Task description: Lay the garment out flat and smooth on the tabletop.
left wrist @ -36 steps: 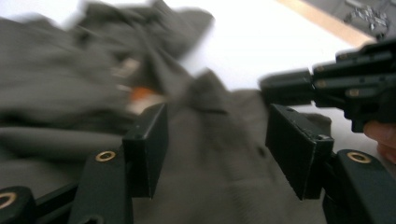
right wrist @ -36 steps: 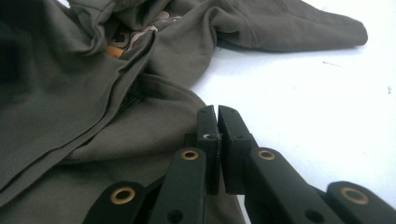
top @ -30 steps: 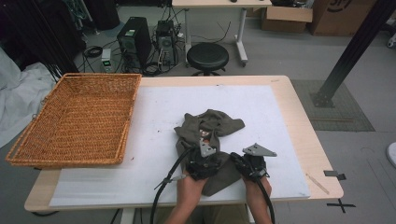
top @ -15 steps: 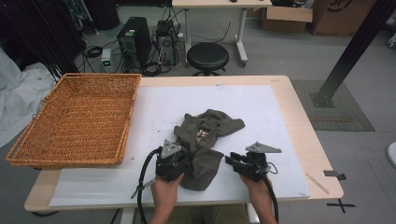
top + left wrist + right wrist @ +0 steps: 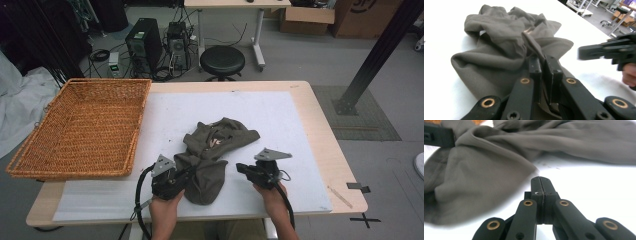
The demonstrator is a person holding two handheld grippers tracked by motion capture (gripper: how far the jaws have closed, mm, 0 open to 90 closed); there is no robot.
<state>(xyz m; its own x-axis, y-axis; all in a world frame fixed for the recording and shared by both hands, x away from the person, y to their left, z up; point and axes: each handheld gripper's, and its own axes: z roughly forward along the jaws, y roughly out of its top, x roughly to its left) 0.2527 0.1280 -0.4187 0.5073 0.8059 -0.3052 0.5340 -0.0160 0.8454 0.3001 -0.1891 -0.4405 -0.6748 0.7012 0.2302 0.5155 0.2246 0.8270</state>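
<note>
Olive garment (image 5: 215, 150) crumpled on white mat, right of wicker basket (image 5: 80, 125), mid-counter (image 5: 320, 130). Soft, light, limp; will drape and stretch, not slip. Left tool (image 5: 543, 65) clamped on fabric fold. Right tool (image 5: 540, 185) closed empty, just right of garment. Best hold: hem edges or corners.

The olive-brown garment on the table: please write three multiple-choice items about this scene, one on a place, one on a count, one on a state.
1. Where is the wicker basket?
A. left of the garment
B. right of it
C. on top of it

2. How many grippers are shut on the garment?
A. none
B. one
C. two

3. How are the right gripper fingers?
A. wide open
B. shut on cloth
C. shut on nothing

Answers: 1 A, the high view shows the basket at the table's left edge. 2 B, only the left gripper pinches a fold. 3 C, its fingers meet above the bare white mat.
</note>
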